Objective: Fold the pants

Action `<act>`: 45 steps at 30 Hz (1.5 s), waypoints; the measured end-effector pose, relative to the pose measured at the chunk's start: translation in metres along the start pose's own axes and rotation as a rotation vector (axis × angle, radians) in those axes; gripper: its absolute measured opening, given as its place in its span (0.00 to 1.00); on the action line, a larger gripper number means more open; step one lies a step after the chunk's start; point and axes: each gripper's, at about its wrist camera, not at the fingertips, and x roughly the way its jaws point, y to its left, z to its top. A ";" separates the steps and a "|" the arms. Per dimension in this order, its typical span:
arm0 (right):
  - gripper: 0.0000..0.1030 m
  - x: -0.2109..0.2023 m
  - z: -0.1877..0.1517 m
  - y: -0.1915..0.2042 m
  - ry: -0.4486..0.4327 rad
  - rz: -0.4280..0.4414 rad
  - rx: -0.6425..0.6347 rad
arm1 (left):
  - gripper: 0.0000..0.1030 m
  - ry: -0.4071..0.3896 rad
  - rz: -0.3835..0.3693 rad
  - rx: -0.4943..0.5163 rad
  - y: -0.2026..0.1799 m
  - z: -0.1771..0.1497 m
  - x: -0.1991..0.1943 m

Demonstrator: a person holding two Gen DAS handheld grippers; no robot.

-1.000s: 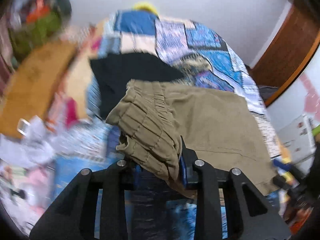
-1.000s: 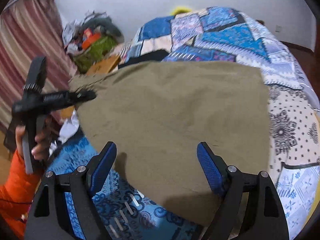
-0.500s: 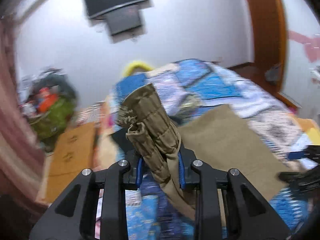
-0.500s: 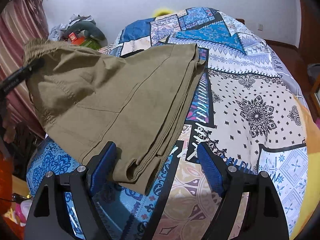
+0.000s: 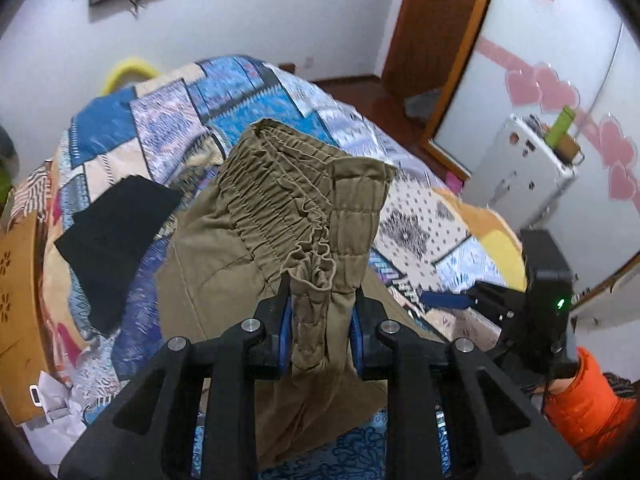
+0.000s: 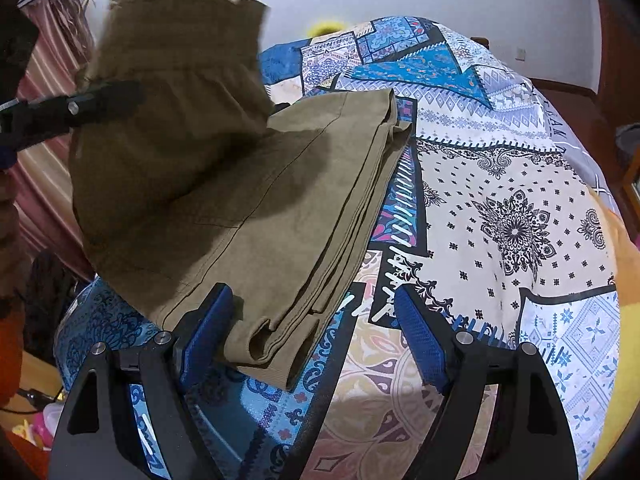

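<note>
Olive-khaki pants (image 6: pixel 280 208) lie on the patchwork bed cover (image 6: pixel 500 200), their legs stacked in layers. My left gripper (image 5: pixel 320 292) holds the gathered elastic waistband (image 5: pixel 296 208) up off the bed. Its jaws are closing, with the bunched fabric pressed between the blue pads. In the right wrist view that gripper (image 6: pixel 104 100) comes in from the left with the waist part hanging over the flat part. My right gripper (image 6: pixel 316 312) stands open low over the near corner of the pants. Its left pad (image 6: pixel 204 332) rests against the folded edge, and nothing is clamped.
A black garment (image 5: pixel 116 236) lies on the bed to the left of the pants. Cardboard (image 5: pixel 20 320) and papers sit beside the bed at left. A white appliance (image 5: pixel 524 172) and a wooden door frame (image 5: pixel 440 40) stand at right. An orange sleeve (image 5: pixel 588 408) is near.
My left gripper has raised the waistband and swung it to the right over the flat part of the pants, rolling as it went. The right gripper has stayed nearly still and open.
</note>
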 end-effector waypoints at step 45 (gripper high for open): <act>0.78 -0.020 0.030 -0.013 -0.080 -0.024 0.083 | 0.90 0.256 0.391 -0.033 0.144 0.021 0.161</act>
